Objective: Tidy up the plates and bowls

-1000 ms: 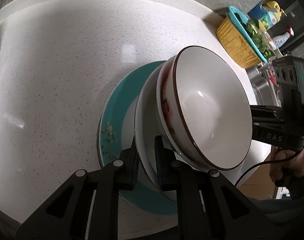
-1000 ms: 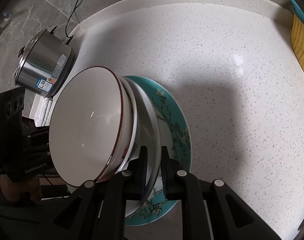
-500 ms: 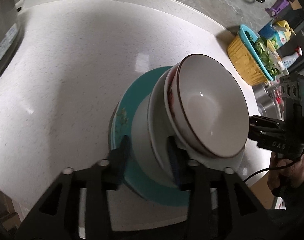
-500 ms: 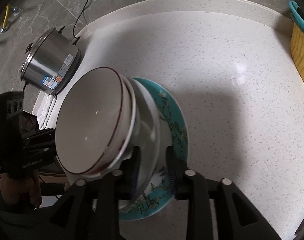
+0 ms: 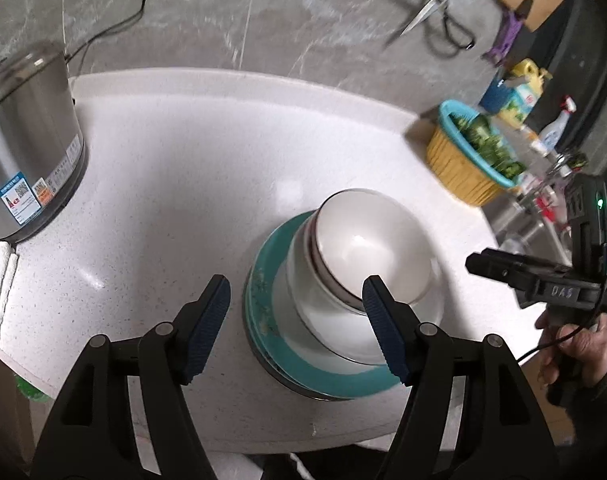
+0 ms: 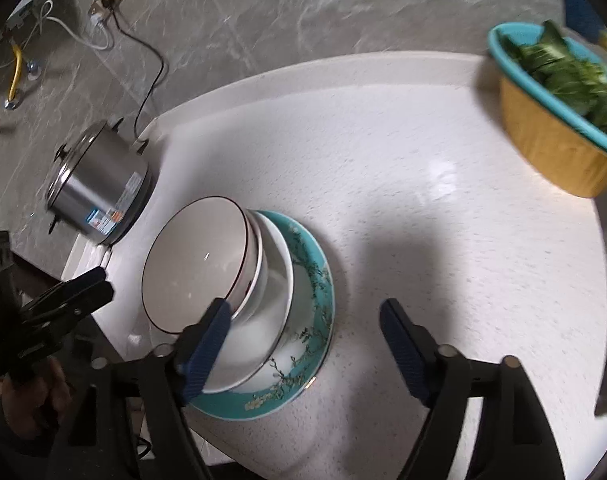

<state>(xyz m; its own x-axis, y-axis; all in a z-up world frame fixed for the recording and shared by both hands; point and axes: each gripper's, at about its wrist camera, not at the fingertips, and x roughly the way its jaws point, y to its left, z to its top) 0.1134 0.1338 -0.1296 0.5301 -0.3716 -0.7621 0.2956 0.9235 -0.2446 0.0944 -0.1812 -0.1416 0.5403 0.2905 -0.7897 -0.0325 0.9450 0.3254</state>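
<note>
Bowls (image 5: 373, 248) nested on white plate (image 5: 335, 344) atop teal plate (image 5: 263, 312), mid-surface (image 5: 175, 184) | left tongs (image 5: 295, 320) opening wide, nothing gripped, just beside the stack | right tongs (image 6: 303, 344) opening wide, empty | steel pot (image 5: 23, 140) well apart from the stack

Your right gripper (image 6: 303, 336) hovers above the white speckled counter (image 6: 443, 220), jaws opening, nothing between them. The stacked bowls (image 6: 199, 268) rest on the teal floral plate (image 6: 315, 280). The steel pot (image 6: 99, 192) sits at ten o'clock, the vegetable basket (image 6: 551, 148) at two o'clock.
</note>
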